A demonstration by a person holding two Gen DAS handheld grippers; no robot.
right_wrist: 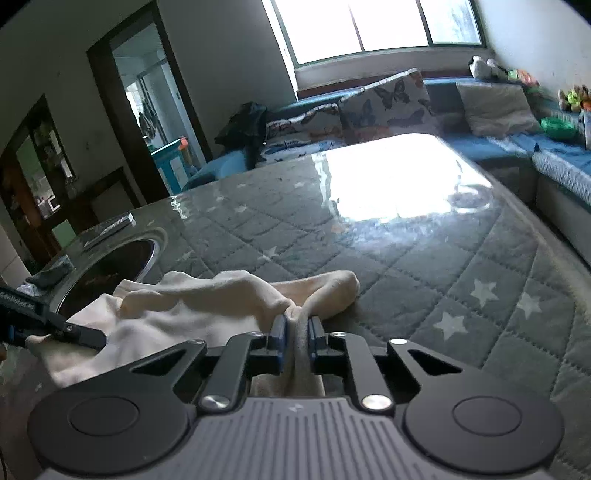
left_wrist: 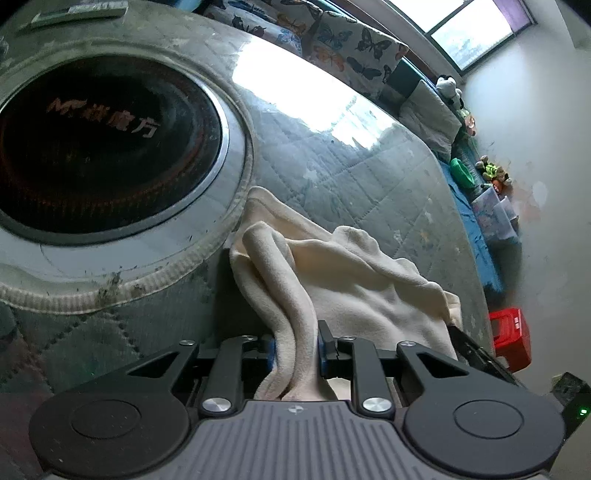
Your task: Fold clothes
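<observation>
The cream garment [left_wrist: 354, 280] lay bunched on the desk [left_wrist: 369, 177], a wide surface covered with a grey quilted, star-printed cloth under a glossy clear sheet that mirrored the window [right_wrist: 373, 26]. The left gripper [left_wrist: 295, 350] was clamped on a thick fold of the fabric, which ran between its blue-padded fingers and back toward the camera. The right gripper [right_wrist: 296, 334] was likewise closed on a pinched ridge of the same garment, near its right-hand end. In the right wrist view the left gripper's dark tip reached in from the left edge, touching the cloth's other side, so the garment stretched loosely between the two.

Just beside the garment, to its left, sat a round black cooktop [left_wrist: 99, 147] ringed in metal (lettering showed on its glass). A flat remote-like object [right_wrist: 110, 229] rested beyond it. Butterfly-print cushions [right_wrist: 384, 99] lined a blue sofa [right_wrist: 517, 142] behind the desk, and a red stool [left_wrist: 511, 338] stood on the floor off the desk's right edge.
</observation>
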